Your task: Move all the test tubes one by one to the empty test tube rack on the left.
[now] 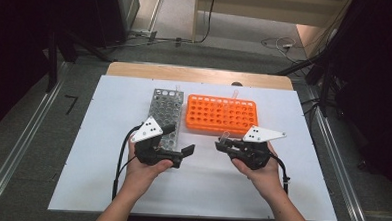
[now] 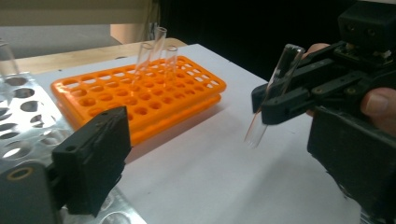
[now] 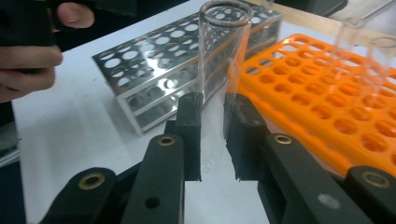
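At lower right, the right gripper point(image 1: 223, 143) clamps a glass tube point(image 3: 219, 70) in transit, the left gripper point(image 1: 178, 140) gapes empty; next, align it over an orange rack point(image 1: 221, 114) hole.

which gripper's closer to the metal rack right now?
Left. The left gripper sits over the near end of the metal rack. The right gripper, shut on a glass tube, is off to the side, in front of the orange rack.

No readable text, label, brand, number or sign is found on anything pictured.
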Motion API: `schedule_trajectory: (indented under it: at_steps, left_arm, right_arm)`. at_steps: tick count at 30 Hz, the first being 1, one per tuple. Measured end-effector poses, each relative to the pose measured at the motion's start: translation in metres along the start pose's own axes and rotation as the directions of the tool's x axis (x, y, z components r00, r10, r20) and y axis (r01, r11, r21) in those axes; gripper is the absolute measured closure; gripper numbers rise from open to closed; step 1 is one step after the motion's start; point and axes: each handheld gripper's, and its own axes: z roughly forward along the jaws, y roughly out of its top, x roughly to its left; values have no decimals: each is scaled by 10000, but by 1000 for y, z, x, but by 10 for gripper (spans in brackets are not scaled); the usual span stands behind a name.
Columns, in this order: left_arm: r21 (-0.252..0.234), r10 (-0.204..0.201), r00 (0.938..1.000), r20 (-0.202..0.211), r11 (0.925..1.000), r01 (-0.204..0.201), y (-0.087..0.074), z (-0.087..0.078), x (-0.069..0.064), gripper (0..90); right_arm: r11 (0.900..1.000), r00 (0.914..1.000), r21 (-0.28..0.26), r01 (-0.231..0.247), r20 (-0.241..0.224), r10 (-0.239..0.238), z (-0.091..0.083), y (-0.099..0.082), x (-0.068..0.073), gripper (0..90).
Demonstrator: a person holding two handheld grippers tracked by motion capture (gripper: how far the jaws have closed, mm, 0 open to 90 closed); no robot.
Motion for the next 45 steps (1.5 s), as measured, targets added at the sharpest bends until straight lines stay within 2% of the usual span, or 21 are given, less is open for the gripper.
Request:
schedule_trajectory:
  at_steps: [3,6,7,8,10,11,12,16,22,32,38,45]
  left_arm:
    - [99,78,10000,-7,9999,-78,2,6,-8,145]
    - [184,151,9997,187,9997,-154,3,9,-14,249]
    - [241,187,9994,281,9995,-193,3,10,-16,249]
    - [239,238,9992,321,9994,-246,3,11,-18,307]
    - [269,351,9984,440,9990,-363,3,12,-21,338]
    - [277,385,9981,476,9988,-399,3,13,-22,403]
    - [297,480,9978,462,9983,-494,3,14,-24,429]
    - [373,708,9954,640,9966,-733,2,18,-29,492]
    - [477,1049,9924,642,9930,-1081,0,20,-34,615]
    - [558,1149,9898,840,9912,-1198,0,22,-37,738]
    - [591,1283,9890,738,9894,-1328,0,23,-38,755]
    - [543,1232,9899,697,9904,-1271,0,22,-37,760]
  right_arm:
    - [9998,9998,134,151,-147,-149,5,-1,6,742]
    - [9985,9986,406,380,-384,-364,15,-3,16,742]
    - [9985,9986,406,380,-384,-364,15,-3,16,742]
    - [9974,9978,502,519,-439,-497,19,-3,20,742]
    - [9971,9976,549,524,-473,-498,21,-3,22,742]
    - [9961,9968,616,636,-532,-604,24,-2,26,742]
    - [9959,9966,650,637,-573,-600,26,-2,27,742]
    - [9937,9945,745,833,-703,-781,29,-1,34,742]
    - [9927,9924,731,956,-845,-894,30,1,40,742]
    - [9919,9912,788,998,-945,-922,31,1,43,742]
    - [9926,9919,794,918,-954,-841,32,0,42,742]
    - [9932,9920,737,906,-944,-835,31,0,43,737]
